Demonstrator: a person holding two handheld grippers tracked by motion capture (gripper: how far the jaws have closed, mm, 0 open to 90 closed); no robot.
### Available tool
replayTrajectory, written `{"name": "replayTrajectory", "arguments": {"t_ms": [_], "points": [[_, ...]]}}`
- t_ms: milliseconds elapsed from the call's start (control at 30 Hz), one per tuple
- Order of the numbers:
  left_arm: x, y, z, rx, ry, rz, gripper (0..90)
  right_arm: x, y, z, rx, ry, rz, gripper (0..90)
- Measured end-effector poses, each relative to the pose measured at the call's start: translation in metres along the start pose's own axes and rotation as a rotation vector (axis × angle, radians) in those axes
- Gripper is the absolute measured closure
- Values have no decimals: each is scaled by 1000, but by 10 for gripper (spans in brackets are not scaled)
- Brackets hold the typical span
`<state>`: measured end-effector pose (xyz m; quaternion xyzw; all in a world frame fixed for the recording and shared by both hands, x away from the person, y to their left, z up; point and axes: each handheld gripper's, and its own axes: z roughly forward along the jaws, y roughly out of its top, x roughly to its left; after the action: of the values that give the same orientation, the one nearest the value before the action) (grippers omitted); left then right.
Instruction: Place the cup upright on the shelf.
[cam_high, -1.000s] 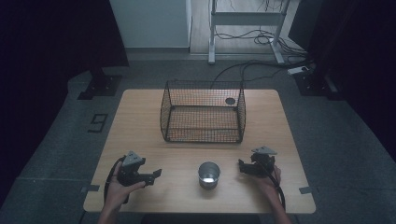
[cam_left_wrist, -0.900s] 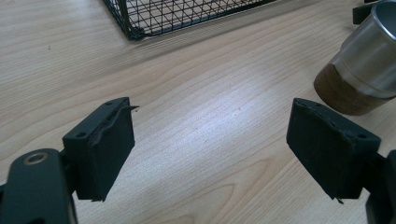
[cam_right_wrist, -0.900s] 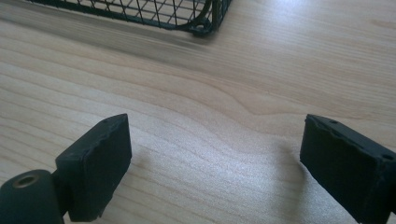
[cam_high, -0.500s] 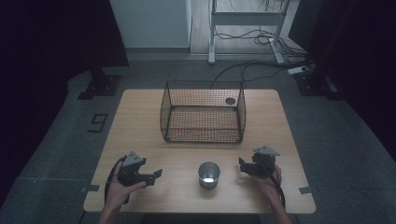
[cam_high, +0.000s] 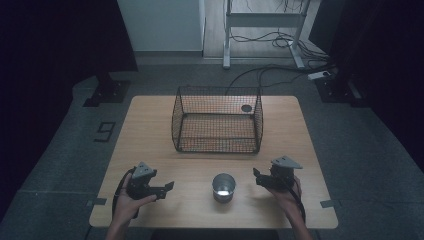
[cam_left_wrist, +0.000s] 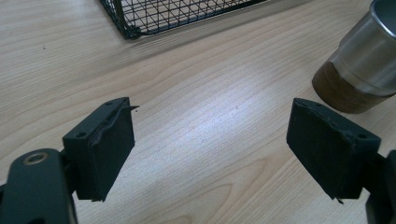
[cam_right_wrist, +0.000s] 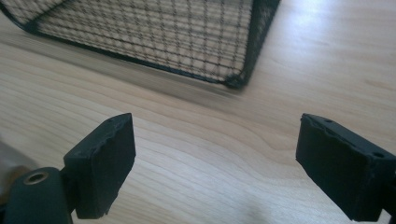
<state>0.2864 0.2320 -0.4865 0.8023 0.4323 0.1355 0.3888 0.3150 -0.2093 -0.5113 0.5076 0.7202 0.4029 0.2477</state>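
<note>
- You are at the approach step: the steel cup (cam_high: 223, 186) stands upright on the wooden table (cam_high: 150, 125) between your two grippers, untouched, with the wire basket (cam_high: 218, 120) at its 12 o'clock, well apart.
- The work in hand looks like picking up that cup, probably to put it in the basket; that is a judgement from the layout.
- Your right gripper (cam_high: 261, 179) sits at the cup's 3 o'clock, near but not touching. Its jaws have just been closing, yet they stand apart with only bare tabletop between them, so it grips nothing.
- Your left gripper (cam_high: 166, 187) waits at the cup's 9 o'clock, jaws wide and empty; in the left gripper view the cup (cam_left_wrist: 359, 65) shows at 1 o'clock.
- Next move, as I judge it: swing the right gripper toward 9 o'clock, bracket the cup's wall, then close.
</note>
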Motion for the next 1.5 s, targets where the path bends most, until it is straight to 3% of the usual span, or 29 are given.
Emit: {"name": "replayTrajectory", "arguments": {"t_ms": [367,767,1167,1500], "points": [[0,0,1,3,-1,4,155,21,13,-19,-64,91,-21,119],[-2,0,2,6,-3,9,155,53,23,-34,-104,187,-75,116],[-4,1,2,8,-7,13,155,86,25,-35,-83,251,-139,69],[-5,1,1,8,-9,18,155,101,23,-25,-60,294,-167,5]]}}
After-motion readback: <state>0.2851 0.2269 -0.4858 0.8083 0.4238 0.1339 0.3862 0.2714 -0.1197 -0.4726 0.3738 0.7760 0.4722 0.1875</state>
